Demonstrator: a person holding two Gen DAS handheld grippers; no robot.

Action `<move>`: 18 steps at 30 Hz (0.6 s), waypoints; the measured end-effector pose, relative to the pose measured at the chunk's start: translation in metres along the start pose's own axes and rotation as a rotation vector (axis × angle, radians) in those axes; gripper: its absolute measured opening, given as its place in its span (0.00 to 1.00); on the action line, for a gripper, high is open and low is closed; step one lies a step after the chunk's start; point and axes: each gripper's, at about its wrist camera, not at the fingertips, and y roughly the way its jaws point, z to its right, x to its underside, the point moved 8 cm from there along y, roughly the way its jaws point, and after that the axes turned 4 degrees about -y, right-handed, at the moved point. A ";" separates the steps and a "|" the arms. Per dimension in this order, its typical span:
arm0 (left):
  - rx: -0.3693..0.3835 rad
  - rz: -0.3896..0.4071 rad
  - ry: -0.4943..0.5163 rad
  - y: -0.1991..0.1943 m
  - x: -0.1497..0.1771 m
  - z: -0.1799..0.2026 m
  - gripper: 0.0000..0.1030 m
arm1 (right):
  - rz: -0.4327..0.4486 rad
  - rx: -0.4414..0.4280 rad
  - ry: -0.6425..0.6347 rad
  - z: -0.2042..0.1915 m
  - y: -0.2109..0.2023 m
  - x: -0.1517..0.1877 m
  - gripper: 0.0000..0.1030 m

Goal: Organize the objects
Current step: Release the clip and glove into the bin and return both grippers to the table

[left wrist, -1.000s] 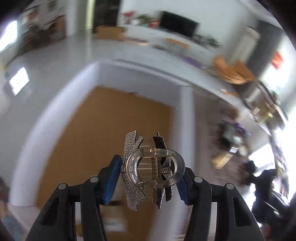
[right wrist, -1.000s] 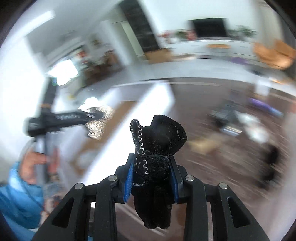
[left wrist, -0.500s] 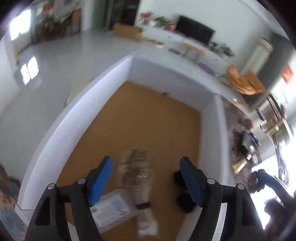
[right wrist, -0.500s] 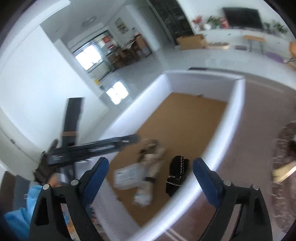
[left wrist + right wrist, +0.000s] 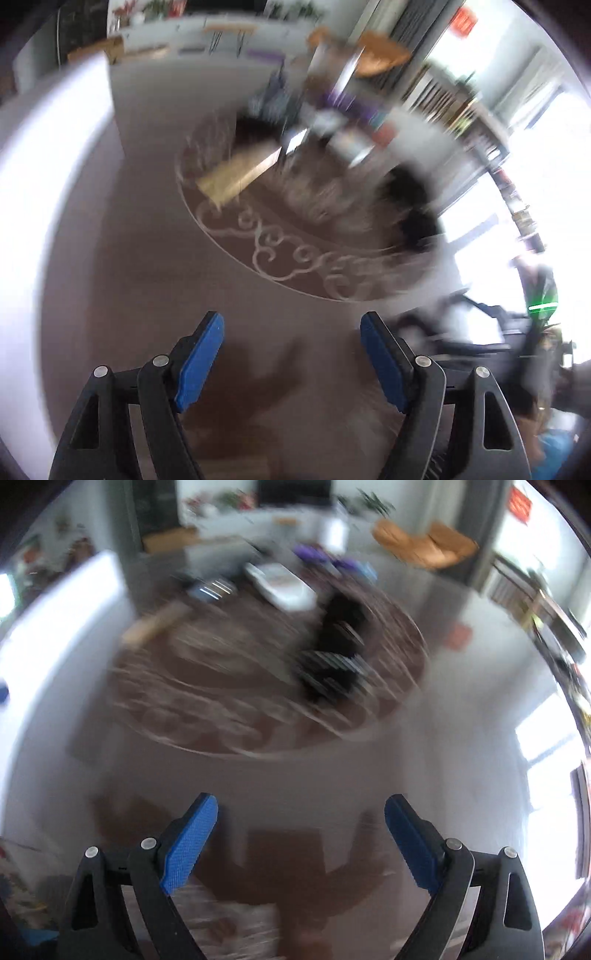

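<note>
With nothing between them, the left gripper (image 5: 291, 360) is held spread and the right gripper's (image 5: 301, 843) jaws are being opened, while blurred dark objects (image 5: 334, 653) are seen ahead on the patterned tabletop (image 5: 221, 716), up-right of both.

Blurred clutter lies on a round brown patterned rug (image 5: 280, 254).

Heavy motion blur, blown-out window glare at right, fisheye-bent dark edges
</note>
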 end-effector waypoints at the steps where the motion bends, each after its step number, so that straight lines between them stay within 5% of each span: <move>1: -0.038 0.018 0.015 0.013 -0.007 0.005 0.75 | 0.016 -0.009 0.028 0.005 0.002 -0.003 0.96; 2: -0.086 0.119 0.062 0.014 -0.024 0.011 0.76 | 0.025 0.004 0.042 0.012 0.008 -0.010 0.98; 3: -0.116 0.140 0.085 0.020 -0.036 0.017 0.76 | 0.034 0.004 0.045 0.015 0.016 -0.018 1.00; 6: -0.136 0.109 0.046 0.048 -0.063 0.022 1.00 | 0.054 -0.002 0.065 0.019 0.035 -0.045 1.00; 9: -0.243 0.144 0.036 0.064 -0.083 0.006 1.00 | 0.086 -0.003 0.052 0.018 0.051 -0.071 1.00; 12: -0.236 0.236 0.044 0.067 -0.086 -0.005 1.00 | 0.134 -0.014 0.032 0.017 0.060 -0.089 1.00; 18: -0.219 0.233 0.081 0.074 -0.073 -0.013 1.00 | 0.133 -0.013 0.030 0.014 0.056 -0.096 1.00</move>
